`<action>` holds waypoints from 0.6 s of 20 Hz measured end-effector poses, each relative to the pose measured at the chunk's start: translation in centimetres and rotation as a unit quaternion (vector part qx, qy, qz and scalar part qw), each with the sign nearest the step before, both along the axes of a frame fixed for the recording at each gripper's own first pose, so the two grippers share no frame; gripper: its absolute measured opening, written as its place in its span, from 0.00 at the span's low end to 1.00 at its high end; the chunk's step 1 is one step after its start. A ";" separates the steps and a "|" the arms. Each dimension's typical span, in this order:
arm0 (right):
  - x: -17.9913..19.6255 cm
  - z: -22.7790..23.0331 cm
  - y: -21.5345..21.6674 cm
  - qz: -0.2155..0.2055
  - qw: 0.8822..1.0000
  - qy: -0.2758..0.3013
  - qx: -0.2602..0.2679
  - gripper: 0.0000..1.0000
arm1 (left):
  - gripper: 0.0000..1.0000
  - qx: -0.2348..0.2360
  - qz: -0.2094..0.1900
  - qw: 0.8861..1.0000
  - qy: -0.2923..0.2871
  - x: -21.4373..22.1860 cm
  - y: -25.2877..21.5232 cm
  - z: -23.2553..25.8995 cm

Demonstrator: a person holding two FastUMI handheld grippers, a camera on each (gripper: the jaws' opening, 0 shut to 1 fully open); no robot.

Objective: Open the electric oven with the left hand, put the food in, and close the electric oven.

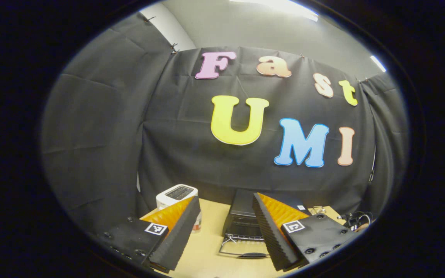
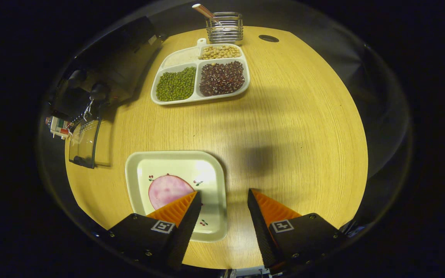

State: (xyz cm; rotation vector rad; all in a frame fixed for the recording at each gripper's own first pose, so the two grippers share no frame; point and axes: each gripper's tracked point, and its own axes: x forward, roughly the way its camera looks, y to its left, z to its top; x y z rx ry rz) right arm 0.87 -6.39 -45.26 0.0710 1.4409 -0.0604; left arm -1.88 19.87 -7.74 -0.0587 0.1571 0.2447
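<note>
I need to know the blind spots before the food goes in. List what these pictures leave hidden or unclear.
- Black electric oven, left gripper view: its right side sits behind one finger of the left tongs, and the inside is too dark to read.
- Round pink slice of food on the square cream plate, right gripper view: its near edge is covered by a finger of the right tongs.
- White toaster, left gripper view: its lower part is hidden behind a finger.
</note>
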 end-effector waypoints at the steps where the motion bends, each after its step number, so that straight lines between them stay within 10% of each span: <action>1: 0.0 0.0 0.0 0.002 1.000 0.001 0.001 0.76 | 0.97 -0.002 0.001 1.000 0.000 -0.1 0.0 0.0; 8: -0.4 0.2 -0.8 0.004 1.000 0.002 -0.011 0.77 | 0.97 -0.001 -0.004 1.000 0.005 0.2 -0.2 -0.2; 9: -0.4 -0.1 -0.5 0.010 1.000 -0.001 -0.012 0.59 | 0.97 -0.003 -0.006 1.000 0.006 0.6 -0.5 -0.4; 11: -0.5 -1.3 0.3 0.042 0.999 -0.008 -0.005 0.57 | 0.97 -0.005 -0.011 1.000 0.006 0.9 -1.2 -0.7; 12: -0.4 -0.5 0.4 0.033 0.999 -0.014 -0.006 0.34 | 0.97 -0.005 -0.013 1.000 0.007 1.0 -1.5 -0.8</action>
